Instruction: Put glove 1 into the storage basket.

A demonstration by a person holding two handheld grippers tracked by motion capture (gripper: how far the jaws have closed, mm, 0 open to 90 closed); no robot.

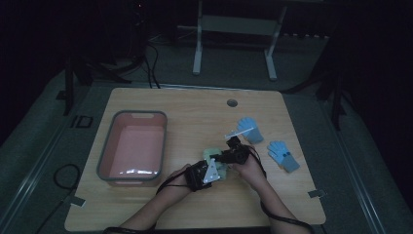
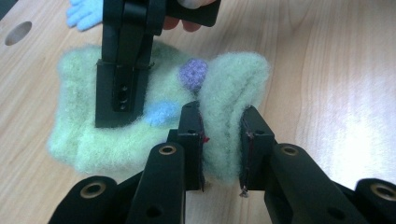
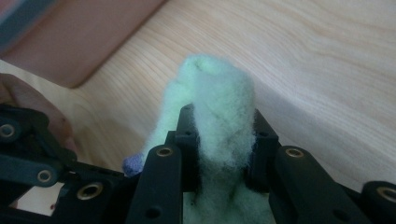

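left jaws: clamped on a raised fold of the green fuzzy mitten [image 2: 154,112], pads pressing the fluff from both sides at the edge nearest the left gripper [image 2: 222,154]
right jaws: closed around another bunched-up fold of the same mitten, seen in the right gripper view with fluff squeezed between the pads of the right gripper [image 3: 224,140]
mitten: pale green, woolly, with a purple dot [image 2: 194,74] and a blue dot [image 2: 161,113] on it; most of it lies flat on the desk [image 2: 336,70], two edges pinched up
where: near the middle of the desk in the high view, just right of the pink bin [image 1: 132,146], between the two hands
step in hand: both grips look taken, so this reads as the moment of getting hold before lifting or folding
blue gloves: a pair [image 1: 265,141] lies apart on the desk beyond the right hand, untouched
bin: looks empty, open side up, beside the left hand [image 1: 182,178]
next move calls for: raising both folds together so the wool does not slip out, then carrying it, likely toward the bin; which way cannot be told
risk: the fluff is loose, a thin pinch may pull free
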